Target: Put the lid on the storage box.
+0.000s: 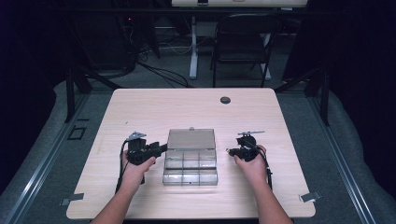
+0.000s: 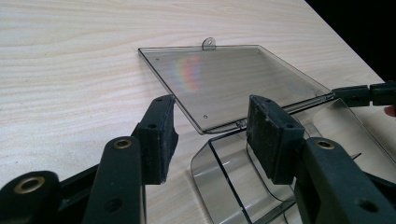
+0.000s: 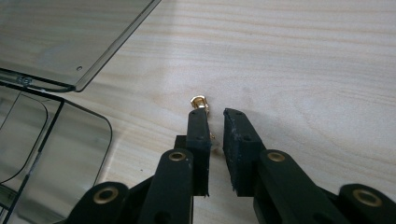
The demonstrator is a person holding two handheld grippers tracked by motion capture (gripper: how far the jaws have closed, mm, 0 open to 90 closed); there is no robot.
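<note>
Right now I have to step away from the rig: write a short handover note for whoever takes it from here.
Left gripper: open, jaws apart over the near corner of the clear compartment box, holding nothing.
Right gripper: nearly shut on a small gold part, just above the table, right of the box.
Box: centre of the table, lid open and lying flat behind it.
Done: lid open, part picked up.
Left, probably: drop the part into a compartment, close the lid.

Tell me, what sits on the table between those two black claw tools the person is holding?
A clear plastic compartment box with its lid folded open flat lies between the left gripper and the right gripper, as the high view shows.
</note>
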